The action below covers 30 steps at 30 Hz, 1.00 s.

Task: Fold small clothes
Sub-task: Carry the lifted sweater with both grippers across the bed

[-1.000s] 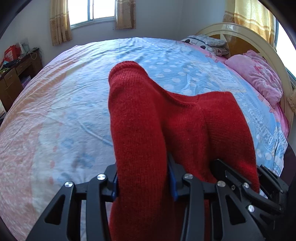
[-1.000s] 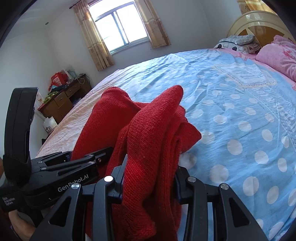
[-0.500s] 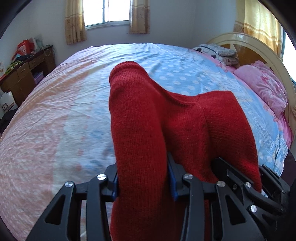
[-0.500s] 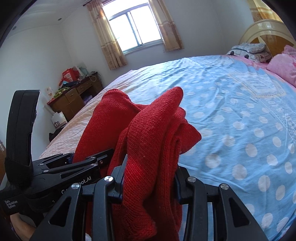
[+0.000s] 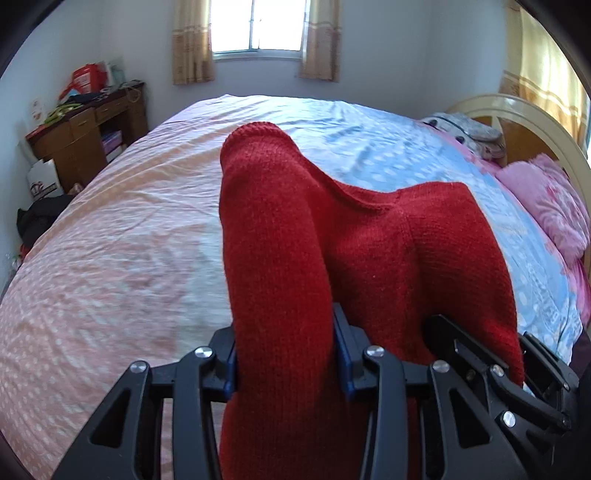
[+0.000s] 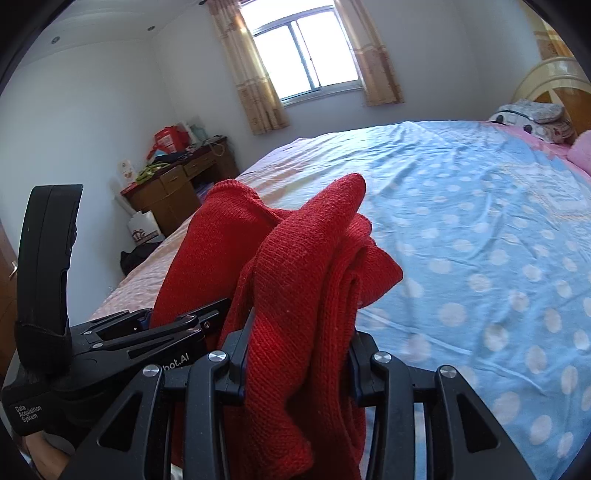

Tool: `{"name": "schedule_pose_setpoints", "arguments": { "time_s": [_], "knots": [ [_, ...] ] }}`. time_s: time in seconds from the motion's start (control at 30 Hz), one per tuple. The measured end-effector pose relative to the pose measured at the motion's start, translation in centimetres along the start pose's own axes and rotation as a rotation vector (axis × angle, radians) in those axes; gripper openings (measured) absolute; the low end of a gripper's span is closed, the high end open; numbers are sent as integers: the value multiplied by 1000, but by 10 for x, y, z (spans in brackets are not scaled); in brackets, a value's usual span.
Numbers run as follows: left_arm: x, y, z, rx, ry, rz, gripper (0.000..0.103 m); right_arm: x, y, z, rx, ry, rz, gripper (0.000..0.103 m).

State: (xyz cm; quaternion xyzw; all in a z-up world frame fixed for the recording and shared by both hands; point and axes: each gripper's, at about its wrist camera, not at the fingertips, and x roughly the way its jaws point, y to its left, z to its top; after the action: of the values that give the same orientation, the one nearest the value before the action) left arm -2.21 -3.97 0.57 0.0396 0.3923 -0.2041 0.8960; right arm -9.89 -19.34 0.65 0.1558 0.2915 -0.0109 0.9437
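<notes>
**Red sweater clamped in both grippers above the bed**

The red sweater [image 5: 280,258] is held off the bed [image 5: 110,258] by two grippers. The jaws of the left gripper [image 5: 284,354] are closed on a thick fold of the knit. The jaws of the right gripper [image 6: 295,362] are closed on a bunched, layered fold.

Orientation: in the left wrist view the clamped fold runs lengthwise away from the camera, along the fingers, and ends in a rounded tip that points toward the window [image 5: 258,26]. A second hump of the knit spreads to the right, over the other gripper body.

View differences:
- The left wrist view shows one smooth, single fold and the pink half of the bed cover.
- The right wrist view shows several stacked layers and a loose flap [image 6: 380,273] hanging to the right, above the blue dotted half of the cover. It also shows the left gripper body [image 6: 110,343] just beside it.

Surroundings: a wooden desk [image 6: 177,192] with clutter stands at the wall on the left. Pillows [image 5: 554,206] lie at the headboard [image 5: 517,114]. The sweater blocks the centre of both views.
</notes>
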Motion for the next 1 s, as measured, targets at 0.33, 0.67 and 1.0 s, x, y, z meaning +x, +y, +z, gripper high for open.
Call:
{"name": "schedule_pose_setpoints", "arguments": {
  "time_s": [0.33, 0.67, 1.0],
  "knots": [
    [-12, 61, 0, -125, -24, 57, 43, 30, 57, 12, -79, 16, 88, 40],
    [-20, 110, -7, -210, -37, 125, 43, 59, 106, 11, -131, 45, 164, 39],
    [-20, 140, -12, -249, -36, 174, 42, 85, 133, 3, -136, 73, 216, 39]
  ]
}}
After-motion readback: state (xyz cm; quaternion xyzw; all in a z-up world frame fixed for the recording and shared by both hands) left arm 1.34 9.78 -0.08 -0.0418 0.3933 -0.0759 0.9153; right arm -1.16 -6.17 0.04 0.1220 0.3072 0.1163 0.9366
